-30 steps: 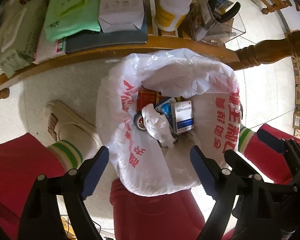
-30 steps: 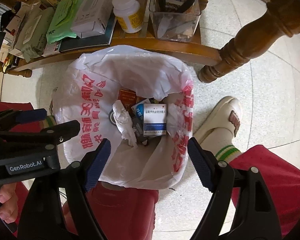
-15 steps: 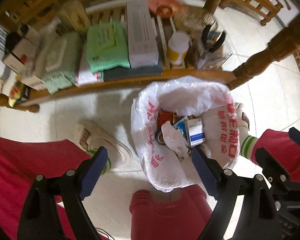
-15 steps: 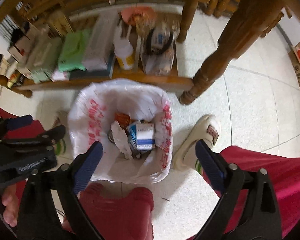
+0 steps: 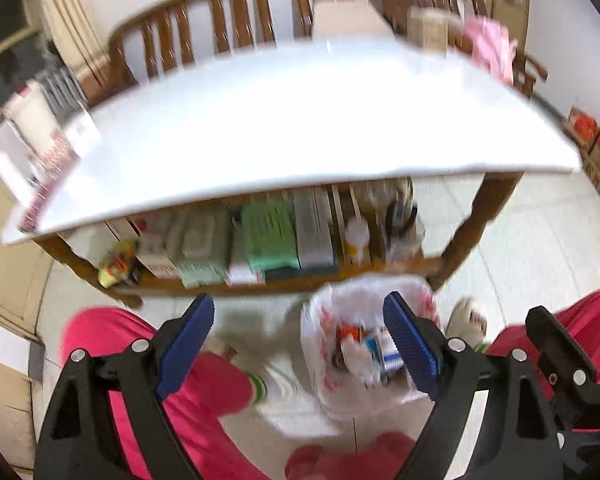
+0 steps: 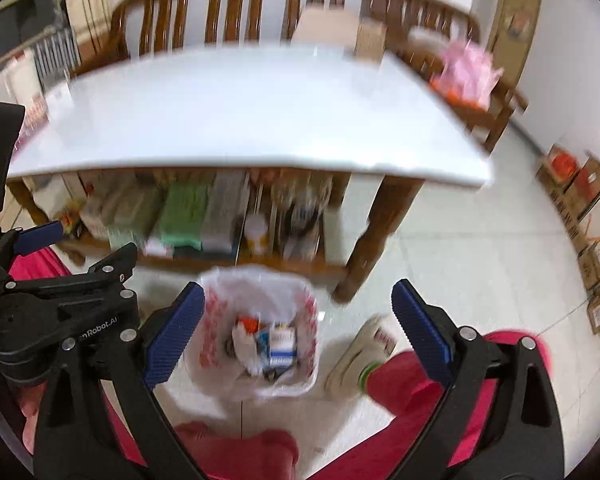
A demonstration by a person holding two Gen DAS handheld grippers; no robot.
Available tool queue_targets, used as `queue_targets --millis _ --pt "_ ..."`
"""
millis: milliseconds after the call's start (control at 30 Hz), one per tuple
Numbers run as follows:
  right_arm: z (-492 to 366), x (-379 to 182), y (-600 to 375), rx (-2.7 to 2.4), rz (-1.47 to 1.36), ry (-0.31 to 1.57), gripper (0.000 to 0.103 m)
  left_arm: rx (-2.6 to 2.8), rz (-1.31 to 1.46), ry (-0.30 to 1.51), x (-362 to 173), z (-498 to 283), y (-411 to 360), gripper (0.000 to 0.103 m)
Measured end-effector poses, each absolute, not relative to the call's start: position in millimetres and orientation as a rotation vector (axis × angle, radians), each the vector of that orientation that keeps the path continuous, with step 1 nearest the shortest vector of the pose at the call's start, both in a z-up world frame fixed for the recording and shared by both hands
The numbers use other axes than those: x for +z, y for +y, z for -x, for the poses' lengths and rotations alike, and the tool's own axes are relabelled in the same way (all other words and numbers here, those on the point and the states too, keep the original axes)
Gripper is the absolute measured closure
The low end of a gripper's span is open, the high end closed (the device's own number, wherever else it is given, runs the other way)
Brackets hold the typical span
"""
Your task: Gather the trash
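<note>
A bin lined with a white bag (image 5: 324, 380) printed in red stands on the floor in front of the table. Inside lie a blue and white box (image 5: 386, 350), a crumpled tissue (image 5: 354, 358) and other scraps. My left gripper (image 5: 298, 312) hangs open well above the bin, nothing between its blue pads. In the right wrist view the same bag (image 6: 260, 284) and box (image 6: 282, 344) sit far below my right gripper (image 6: 298, 296), which is also open and empty. Both views are blurred.
A white-topped wooden table (image 6: 240, 120) has a lower shelf with a green packet (image 5: 270, 236) and a white bottle (image 5: 356, 236). A person's red trouser legs (image 5: 172, 360) and sandalled feet flank the bin. Behind is a wooden bench (image 6: 220, 8); cardboard boxes (image 6: 588, 200) line the right wall.
Both grippers have risen away from the bin and tilted upward, so the bin looks smaller and the table top has come into view. The right jaws have widened.
</note>
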State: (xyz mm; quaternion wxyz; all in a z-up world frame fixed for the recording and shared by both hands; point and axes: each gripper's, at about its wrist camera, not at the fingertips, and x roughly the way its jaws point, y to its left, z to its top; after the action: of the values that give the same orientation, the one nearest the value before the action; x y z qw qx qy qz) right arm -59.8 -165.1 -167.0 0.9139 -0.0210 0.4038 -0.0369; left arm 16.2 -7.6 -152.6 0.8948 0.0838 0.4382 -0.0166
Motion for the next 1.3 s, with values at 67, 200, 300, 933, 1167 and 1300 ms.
queue_targets --millis 67,200,300,933,1167,1300 --pt "70 -145 -166 -0.077 0.034 0.771 0.009 -0.036 -0.147 0.848 -128 -8 -4 0.018" --pt "92 -102 -166 -0.081 0.030 0.643 0.007 -0.028 -0.109 0.742 -85 10 2 0.011" --pt "107 -75 -161 -0.100 0.047 0.554 0.007 -0.005 -0.107 0.659 -55 24 4 0.010" --pt "166 0 -157 -0.104 0.073 0.344 0.007 -0.005 -0.011 0.503 24 77 16 0.008" --pt "171 4 -154 -0.109 0.089 0.335 0.007 -0.011 0.002 0.511 26 78 21 0.008" --pt "171 4 -153 -0.105 0.087 0.343 0.007 -0.010 0.001 0.510 26 79 22 0.008"
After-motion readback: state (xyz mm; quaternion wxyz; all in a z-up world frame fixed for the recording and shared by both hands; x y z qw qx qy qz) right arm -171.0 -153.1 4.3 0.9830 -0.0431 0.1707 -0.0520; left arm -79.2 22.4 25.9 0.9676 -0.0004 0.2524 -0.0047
